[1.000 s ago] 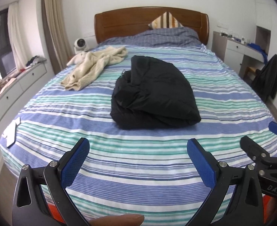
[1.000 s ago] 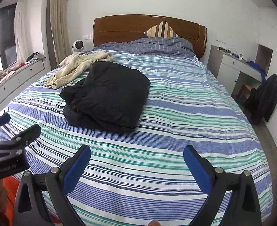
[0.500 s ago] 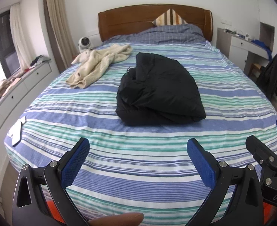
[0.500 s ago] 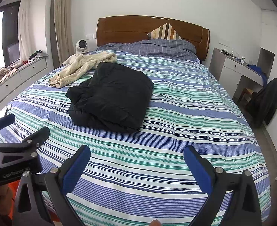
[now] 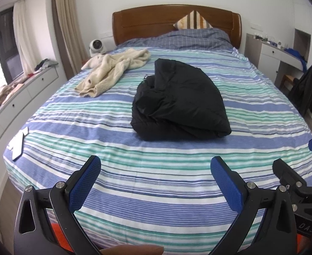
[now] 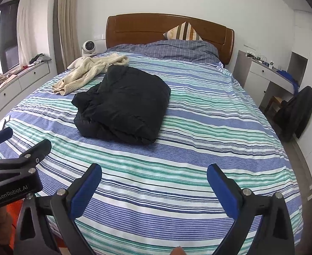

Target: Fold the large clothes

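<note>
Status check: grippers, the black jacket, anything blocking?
Left gripper and right gripper open, empty, short of the bed's near edge. Black jacket bundled mid-bed, untouched. Cream garment apart, not blocking.

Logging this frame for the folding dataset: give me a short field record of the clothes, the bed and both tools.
surface: striped bed
black jacket: bundled into a rough fold, mid-bed
cream fleece: crumpled, unfolded, far left of the bed, apart from the jacket
left tool: open, empty, over the near edge of the bed
right tool: open, empty, beside the left one
contact: neither tool touches any garment
other: pillow at the headboard
</note>
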Demonstrator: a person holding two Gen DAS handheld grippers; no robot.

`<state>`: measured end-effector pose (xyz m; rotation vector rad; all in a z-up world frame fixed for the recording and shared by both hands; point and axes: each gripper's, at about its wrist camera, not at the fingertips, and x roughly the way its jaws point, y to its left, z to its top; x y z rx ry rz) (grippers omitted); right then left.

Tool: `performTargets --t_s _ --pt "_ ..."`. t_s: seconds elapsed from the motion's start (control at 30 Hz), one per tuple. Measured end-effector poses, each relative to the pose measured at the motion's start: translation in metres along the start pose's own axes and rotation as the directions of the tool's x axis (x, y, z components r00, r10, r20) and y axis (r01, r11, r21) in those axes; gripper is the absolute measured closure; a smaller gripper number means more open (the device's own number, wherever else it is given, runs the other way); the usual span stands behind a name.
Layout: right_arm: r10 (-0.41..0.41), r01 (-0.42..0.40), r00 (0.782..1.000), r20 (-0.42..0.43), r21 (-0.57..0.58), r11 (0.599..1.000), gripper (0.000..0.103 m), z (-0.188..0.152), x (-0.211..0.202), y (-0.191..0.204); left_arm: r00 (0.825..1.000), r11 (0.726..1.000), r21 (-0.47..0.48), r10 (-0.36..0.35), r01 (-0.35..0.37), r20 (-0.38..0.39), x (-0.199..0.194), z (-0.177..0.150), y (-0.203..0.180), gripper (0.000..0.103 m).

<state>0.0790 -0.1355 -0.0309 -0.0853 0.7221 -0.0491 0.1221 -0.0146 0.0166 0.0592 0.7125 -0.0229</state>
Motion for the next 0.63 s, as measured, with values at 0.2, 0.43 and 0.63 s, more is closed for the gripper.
performTargets --t_s 0.2,0.43,0.63 --pt "-0.003 0.003 1.0 -0.006 -0.008 1.0 0.002 0.0004 0.0036 0.0016 1.0 1.0 -0.001 -0.008 0.008 -0.004 0.0025 0.0005 -0.0005 0.0" --pt "-0.001 0.001 1.0 -0.012 -0.001 1.0 0.002 -0.0007 0.0057 0.0002 1.0 1.0 0.007 0.01 -0.01 0.002 0.0054 -0.0023 -0.003 0.0" --pt "0.0 0.001 1.0 -0.021 0.014 1.0 0.002 -0.0029 0.0096 -0.0048 1.0 1.0 0.019 -0.001 0.001 0.017 0.0032 -0.0035 -0.0058 0.0"
